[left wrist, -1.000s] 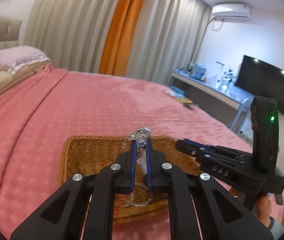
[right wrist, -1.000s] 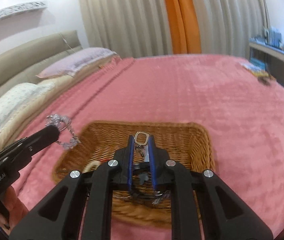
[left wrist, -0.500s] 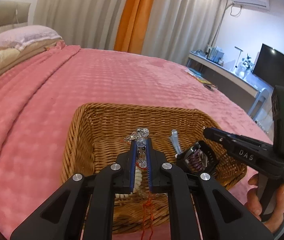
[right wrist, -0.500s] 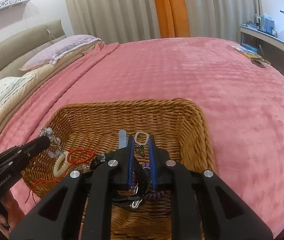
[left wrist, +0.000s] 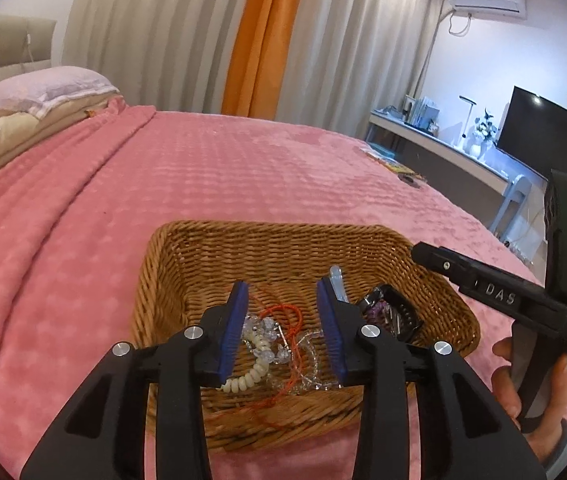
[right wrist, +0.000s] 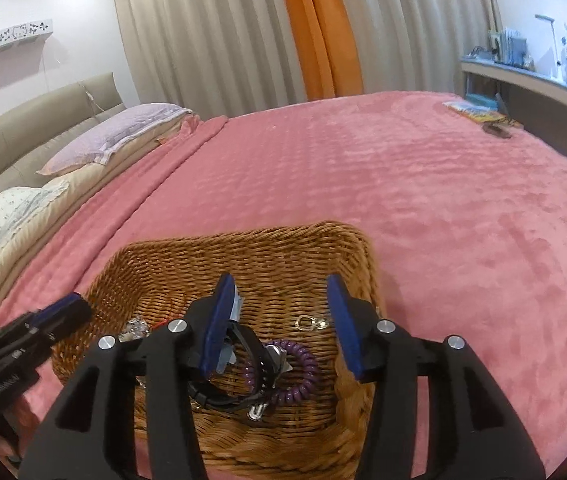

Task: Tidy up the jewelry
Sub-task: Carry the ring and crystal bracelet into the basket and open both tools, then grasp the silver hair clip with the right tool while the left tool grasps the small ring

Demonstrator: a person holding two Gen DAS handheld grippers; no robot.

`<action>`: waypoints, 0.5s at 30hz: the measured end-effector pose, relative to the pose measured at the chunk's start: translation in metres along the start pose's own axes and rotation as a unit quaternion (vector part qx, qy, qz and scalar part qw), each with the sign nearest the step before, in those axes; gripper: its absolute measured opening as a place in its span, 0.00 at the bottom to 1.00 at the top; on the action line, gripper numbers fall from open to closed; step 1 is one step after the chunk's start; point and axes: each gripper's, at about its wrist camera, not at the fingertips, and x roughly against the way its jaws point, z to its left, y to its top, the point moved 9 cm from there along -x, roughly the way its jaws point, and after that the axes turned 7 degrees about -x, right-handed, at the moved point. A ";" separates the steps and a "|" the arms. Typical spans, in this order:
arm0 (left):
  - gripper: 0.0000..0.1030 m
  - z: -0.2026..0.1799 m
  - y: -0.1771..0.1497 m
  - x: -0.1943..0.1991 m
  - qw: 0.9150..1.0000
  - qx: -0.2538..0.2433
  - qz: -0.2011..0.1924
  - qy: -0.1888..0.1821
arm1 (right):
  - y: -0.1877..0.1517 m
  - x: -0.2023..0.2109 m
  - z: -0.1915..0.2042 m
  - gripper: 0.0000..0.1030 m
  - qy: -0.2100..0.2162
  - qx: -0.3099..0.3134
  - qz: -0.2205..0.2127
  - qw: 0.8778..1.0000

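Observation:
A wicker basket (left wrist: 283, 240) (right wrist: 307, 240) sits on the pink bed. My left gripper (left wrist: 282, 292) is open above its left part. Below it lie a clear crystal bracelet (left wrist: 265, 326), a white bead bracelet (left wrist: 249, 372) and a red cord (left wrist: 287, 314). My right gripper (right wrist: 279, 286) is open above the basket's right part. Below it lie a purple coil bracelet (right wrist: 301, 376), a black watch (right wrist: 223, 392) and a small silver clasp (right wrist: 309, 323). The right gripper also shows in the left wrist view (left wrist: 423, 254), and the left gripper in the right wrist view (right wrist: 71, 306).
The pink blanket (left wrist: 223, 168) covers the whole bed. Pillows (right wrist: 115, 136) lie at the head. Books and a small dark object (right wrist: 497, 130) lie at the far edge. A desk (left wrist: 443, 148) with a TV stands beyond.
Both grippers have lowered over the basket and opened. The crystal bracelet dropped from the left gripper and the clasp piece from the right; both now lie in the basket.

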 end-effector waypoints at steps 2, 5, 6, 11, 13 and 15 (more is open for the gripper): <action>0.34 -0.001 0.000 0.010 1.000 0.006 -0.010 0.000 | -0.002 0.009 0.001 0.44 -0.015 0.011 -0.015 1.000; 0.34 -0.007 -0.001 0.028 1.000 0.011 -0.026 -0.004 | -0.011 0.028 0.003 0.44 -0.028 0.011 -0.029 0.999; 0.34 -0.011 -0.002 0.034 0.999 0.009 -0.030 -0.004 | -0.014 0.033 0.003 0.44 -0.025 0.008 -0.028 0.999; 0.34 -0.026 -0.034 0.067 0.999 0.011 -0.031 -0.002 | -0.060 0.065 0.017 0.44 -0.012 0.013 -0.002 1.000; 0.34 -0.025 -0.051 0.079 0.999 0.027 -0.022 0.001 | -0.085 0.075 0.025 0.44 -0.007 0.022 0.019 1.000; 0.34 -0.021 -0.063 0.087 0.999 0.041 -0.013 0.008 | -0.109 0.084 0.037 0.44 0.001 0.033 0.043 0.999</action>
